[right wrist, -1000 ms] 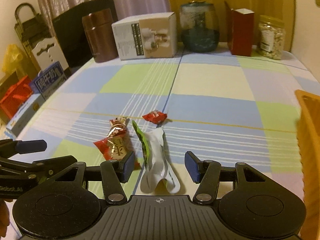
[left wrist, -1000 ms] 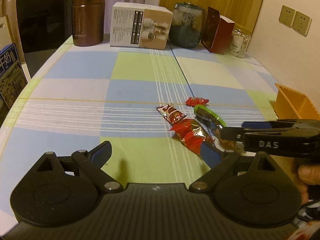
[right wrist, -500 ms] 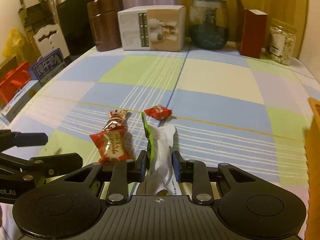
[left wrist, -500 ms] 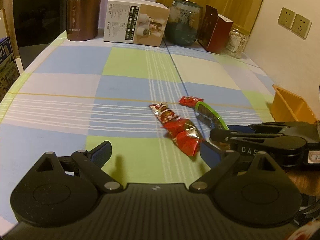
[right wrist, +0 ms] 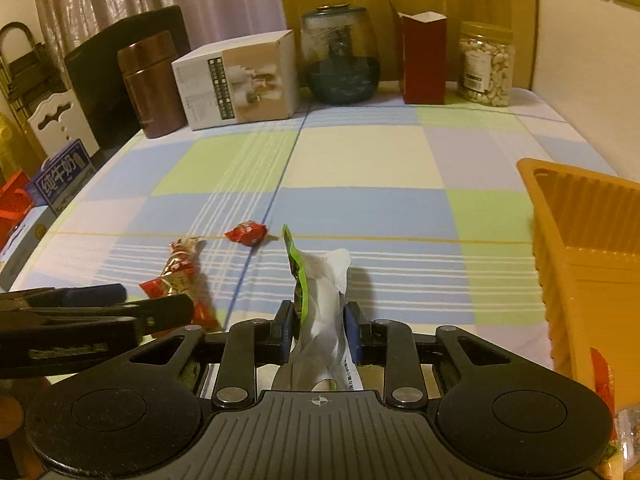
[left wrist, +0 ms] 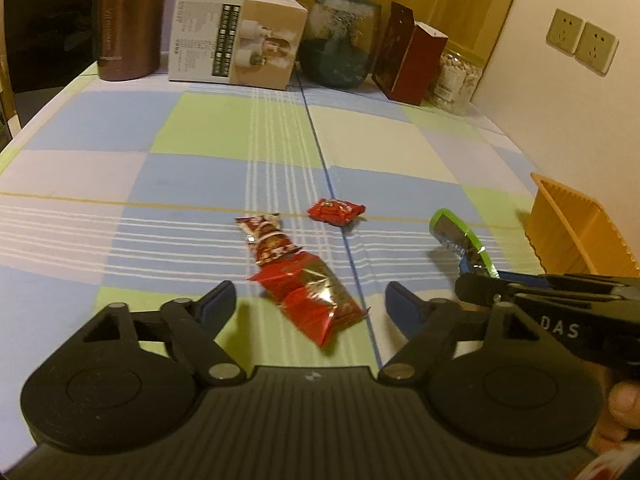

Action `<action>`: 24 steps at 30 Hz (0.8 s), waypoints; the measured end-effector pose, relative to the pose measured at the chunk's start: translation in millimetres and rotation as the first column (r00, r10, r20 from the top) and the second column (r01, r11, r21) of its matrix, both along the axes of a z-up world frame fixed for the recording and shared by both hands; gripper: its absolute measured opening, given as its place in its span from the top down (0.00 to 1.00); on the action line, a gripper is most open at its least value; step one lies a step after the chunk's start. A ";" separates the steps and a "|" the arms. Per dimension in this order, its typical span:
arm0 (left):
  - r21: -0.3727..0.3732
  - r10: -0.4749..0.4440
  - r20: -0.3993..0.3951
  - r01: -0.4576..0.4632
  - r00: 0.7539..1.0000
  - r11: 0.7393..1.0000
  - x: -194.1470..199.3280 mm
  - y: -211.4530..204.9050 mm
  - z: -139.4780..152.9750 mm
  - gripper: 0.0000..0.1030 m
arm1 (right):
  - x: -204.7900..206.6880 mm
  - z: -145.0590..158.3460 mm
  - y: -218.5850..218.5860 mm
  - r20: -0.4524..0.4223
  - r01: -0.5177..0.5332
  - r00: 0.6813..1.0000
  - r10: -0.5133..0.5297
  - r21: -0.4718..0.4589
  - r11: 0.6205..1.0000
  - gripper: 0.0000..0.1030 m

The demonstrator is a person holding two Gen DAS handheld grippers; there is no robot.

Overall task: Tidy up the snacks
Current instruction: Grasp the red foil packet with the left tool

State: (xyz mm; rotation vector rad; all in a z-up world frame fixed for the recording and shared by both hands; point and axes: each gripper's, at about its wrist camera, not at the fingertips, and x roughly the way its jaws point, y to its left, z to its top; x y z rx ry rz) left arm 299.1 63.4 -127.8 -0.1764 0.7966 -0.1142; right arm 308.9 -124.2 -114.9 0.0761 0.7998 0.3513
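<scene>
1. Between the fingers of the right gripper (right wrist: 318, 320), a flat crinkled pouch (right wrist: 320, 280), white with a green edge, is clamped; both blue pads press its sides and its top stands up ahead of the fingertips.
2. Right of those fingers stands an orange plastic bin (right wrist: 584, 240) with ribbed walls.
3. Left of the same fingers, the black left gripper (left wrist: 310, 302) reaches in over the checked tablecloth (left wrist: 200, 128).
4. Its jaws stand apart and are closing; the near end of a shiny red and gold foil wrapper (left wrist: 316, 300) lies between the pads, which do not touch it.
5. Ahead of these fingers lies a slim, twisted red wrapper (left wrist: 266, 238), touching the far end of the first.
6. Farther ahead, apart from both, lies a small red candy (left wrist: 336, 211).
</scene>
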 end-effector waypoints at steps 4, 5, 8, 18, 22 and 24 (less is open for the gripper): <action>0.010 0.006 -0.007 -0.006 1.000 1.000 6.6 -8.1 -6.9 0.38 | 0.5 -1.2 -5.9 -0.003 0.010 1.000 -0.010 0.007 1.000 0.73; 0.015 0.009 -0.006 -0.009 1.000 1.000 7.3 -9.3 -8.2 0.41 | 1.0 -1.1 -6.9 -0.003 0.012 1.000 -0.012 0.010 1.000 0.73; 0.034 0.023 -0.006 -0.022 1.000 0.999 10.5 -12.1 -11.2 0.51 | 1.8 -0.8 -8.8 -0.001 0.014 1.000 -0.014 0.015 1.000 0.73; 0.047 0.033 -0.011 -0.032 0.999 0.998 0.9 -11.6 -9.5 0.69 | -4.8 -0.5 -5.9 -0.001 0.002 1.000 -0.002 0.008 1.000 0.74; 0.036 0.037 -0.025 -0.036 0.999 0.999 -12.1 -10.5 -4.8 0.71 | -14.2 2.3 -5.4 0.000 -0.001 1.000 0.001 0.010 1.000 0.74; 0.027 0.038 -0.029 -0.038 0.999 0.999 -21.0 -10.5 -0.9 0.71 | -22.2 5.2 -7.0 0.003 0.003 1.000 -0.003 0.014 1.000 0.74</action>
